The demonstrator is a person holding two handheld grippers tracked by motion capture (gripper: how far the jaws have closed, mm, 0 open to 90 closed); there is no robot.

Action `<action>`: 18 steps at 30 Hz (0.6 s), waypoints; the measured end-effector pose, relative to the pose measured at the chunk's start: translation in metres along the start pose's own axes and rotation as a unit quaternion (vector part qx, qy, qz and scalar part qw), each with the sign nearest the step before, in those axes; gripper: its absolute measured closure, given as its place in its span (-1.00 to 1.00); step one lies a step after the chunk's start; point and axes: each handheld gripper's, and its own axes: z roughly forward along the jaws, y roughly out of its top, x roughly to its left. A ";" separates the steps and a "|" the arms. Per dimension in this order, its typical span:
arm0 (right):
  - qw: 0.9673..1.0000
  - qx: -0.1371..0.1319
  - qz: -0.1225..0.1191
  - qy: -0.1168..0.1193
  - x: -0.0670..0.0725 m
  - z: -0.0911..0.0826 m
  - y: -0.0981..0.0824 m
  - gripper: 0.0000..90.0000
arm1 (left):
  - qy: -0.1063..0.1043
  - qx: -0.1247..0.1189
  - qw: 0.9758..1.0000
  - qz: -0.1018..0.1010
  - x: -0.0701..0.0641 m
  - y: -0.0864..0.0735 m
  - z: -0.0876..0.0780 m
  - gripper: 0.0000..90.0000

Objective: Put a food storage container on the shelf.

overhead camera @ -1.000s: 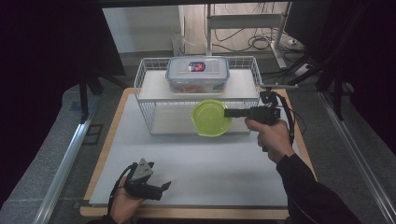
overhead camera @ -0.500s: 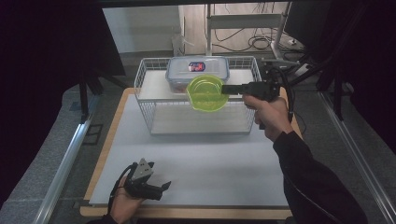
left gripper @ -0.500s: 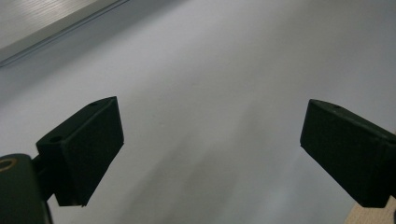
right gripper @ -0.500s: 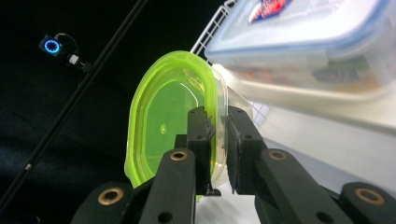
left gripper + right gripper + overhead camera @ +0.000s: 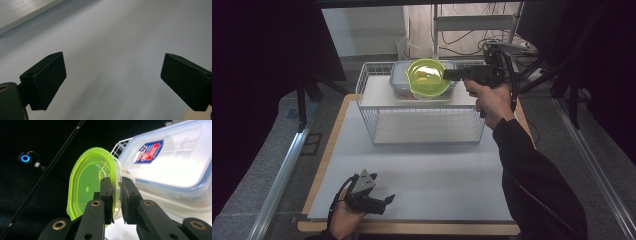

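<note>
The bowl (image 5: 428,77) is translucent lime green. The storage box (image 5: 175,162) behind it is clear plastic with a blue-edged lid and a red, white and blue label (image 5: 148,151). The wire rack (image 5: 422,107) is white, as is its shelf. The table mat (image 5: 427,175) is pale grey on a light wooden board (image 5: 324,150). Both grippers (image 5: 369,197) (image 5: 116,195) are black, with brass-coloured rivets on the right one.

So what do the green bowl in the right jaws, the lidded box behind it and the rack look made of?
The round lime-green bowl looks like glossy translucent plastic: light glows through its thin wall. The clear rectangular lidded box seems rigid plastic, its lid clear with a blue rim. The white wire rack looks like coated metal: thin white grid bars.
</note>
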 end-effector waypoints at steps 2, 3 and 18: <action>1.000 -0.005 0.000 -0.006 0.001 0.003 0.005 0.79 | 0.000 -0.001 1.000 -0.001 0.000 0.000 0.000 -0.87; 1.000 -0.008 0.000 -0.009 0.001 0.004 0.007 0.79 | -0.001 -0.001 1.000 -0.001 0.000 0.000 0.000 -0.87; 0.997 -0.045 0.029 -0.056 -0.008 0.023 0.042 0.79 | -0.008 -0.004 1.000 0.004 -0.001 0.000 -0.001 -0.87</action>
